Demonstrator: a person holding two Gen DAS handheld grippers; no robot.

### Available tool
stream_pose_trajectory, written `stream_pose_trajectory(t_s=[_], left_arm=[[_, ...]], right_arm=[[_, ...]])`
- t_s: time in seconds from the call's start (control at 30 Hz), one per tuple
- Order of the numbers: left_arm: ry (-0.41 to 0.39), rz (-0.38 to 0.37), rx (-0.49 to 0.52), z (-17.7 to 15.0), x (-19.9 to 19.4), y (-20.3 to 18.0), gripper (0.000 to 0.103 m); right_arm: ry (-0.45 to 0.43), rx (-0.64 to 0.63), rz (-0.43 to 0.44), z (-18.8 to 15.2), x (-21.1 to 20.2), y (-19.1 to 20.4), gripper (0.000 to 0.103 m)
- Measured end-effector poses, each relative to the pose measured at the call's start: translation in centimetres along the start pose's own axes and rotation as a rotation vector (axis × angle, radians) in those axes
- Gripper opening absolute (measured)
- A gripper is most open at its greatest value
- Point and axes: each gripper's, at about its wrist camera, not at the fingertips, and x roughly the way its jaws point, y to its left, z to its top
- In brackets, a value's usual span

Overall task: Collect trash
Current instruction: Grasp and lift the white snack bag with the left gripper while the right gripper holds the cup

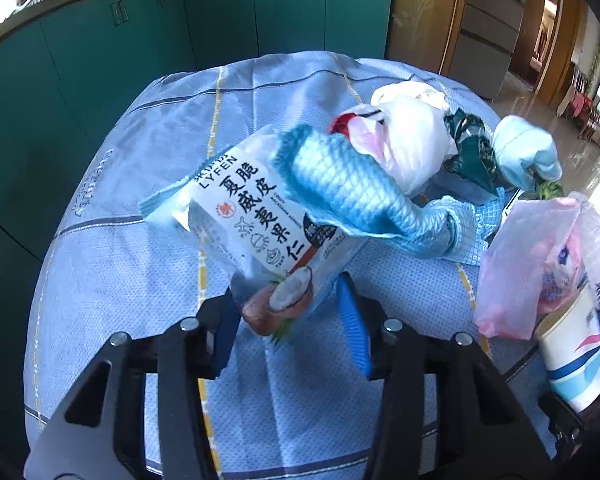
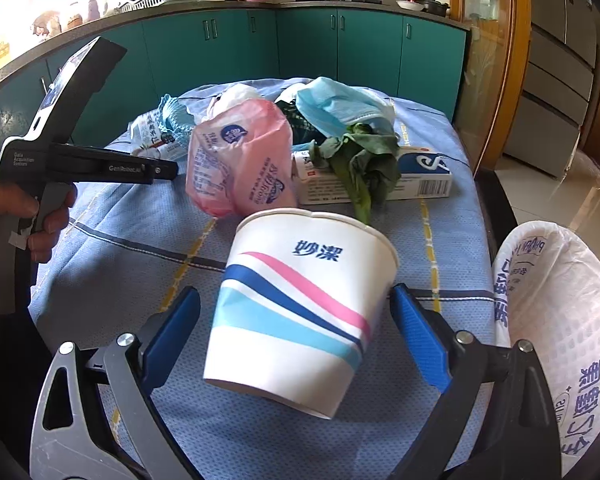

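The left gripper (image 1: pixel 290 320) has two blue ribbed pads (image 1: pixel 354 330) set on black angular fingers, each link pinned with round silver screws and pierced by triangular cut-outs. Seen from the side in the right wrist view, the same tool (image 2: pixel 100 168) is a black pistol-shaped body with a grey trigger handle — small white lettering runs along its barrel and on its rear block, and a flat black panel rises from the top. A bare hand (image 2: pixel 20 220) wraps the handle. The right gripper (image 2: pixel 296 320) matches it: blue ribbed pads (image 2: pixel 418 344), dark grey linkages, silver screw heads — triangular openings too.
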Motion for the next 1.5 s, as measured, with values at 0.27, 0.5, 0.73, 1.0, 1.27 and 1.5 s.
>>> stream_pose_trajectory(t_s=[0.27, 0.5, 0.73, 1.0, 1.27, 1.5], left_arm=[[-0.029, -0.047, -0.049, -0.5, -2.1, 1.8, 0.079], [-0.021, 0.013, -0.085, 1.6, -0.3, 2.2, 0.094], [-0.032, -0.018, -0.056, 2.6, 1.2, 1.8, 0.092], [-0.044, 0.004, -0.022, 1.5, 0.8, 1.4, 0.061], [-0.173, 0.049, 0.02, 0.0, -3.9, 0.7, 0.059], [-0.308, 0.068, -0.017, 0.0, -7.6, 1.4, 0.059]], right_arm=[[-0.001, -0.001, 0.026, 0.1, -0.2, 0.1, 0.079], [0.02, 0.01, 0.022, 0.2, 0.4, -0.1, 0.081], [0.032, -0.005, 0.016, 0.3, 1.1, 0.5, 0.084], [0.008, 0.012, 0.007, 0.5, 0.5, 0.5, 0.084], [0.005, -0.002, 0.007, 0.7, 1.0, 0.8, 0.084], [-0.033, 0.015, 0.024, 0.6, 0.5, 0.9, 0.077]])
